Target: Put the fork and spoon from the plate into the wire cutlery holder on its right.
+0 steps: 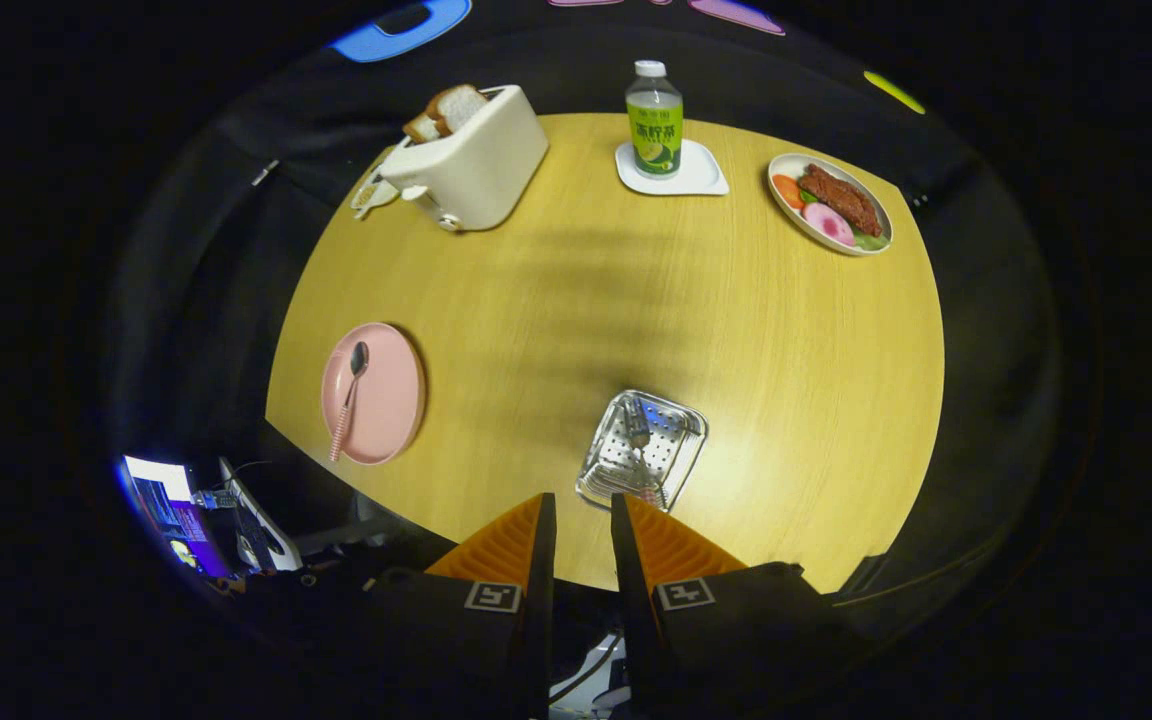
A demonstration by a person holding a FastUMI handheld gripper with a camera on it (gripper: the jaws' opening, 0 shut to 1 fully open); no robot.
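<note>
Above the yellow table [736, 330] I am holding the gripper [583, 510] high, looking down along its fingers, which are standing with a narrow gap between them and gripping nothing. Just ahead of the fingertips the wire cutlery holder [642, 448] is sitting near the table's close edge, and the fork [638, 440] is already lying inside it, so by my reckoning half the job is finished. What I am weighing now is the spoon [349, 398]: it is resting on the pink plate [386, 400], well off to the left of the fingers and a little farther forward than the holder. Its long axis is running nearly along my line of sight, with the bowl pointing away toward the far side of the table and the striped handle trailing back toward me, its end reaching past the plate's near rim. I am judging that the coming move means swinging the gripper left and down, and that the fingers should be straddling the handle across its length, since it is thin and lying flat. Farther away a toaster [471, 160], a bottle [654, 120] on its coaster and a plate of food [831, 203] are standing well clear of that path.
</note>
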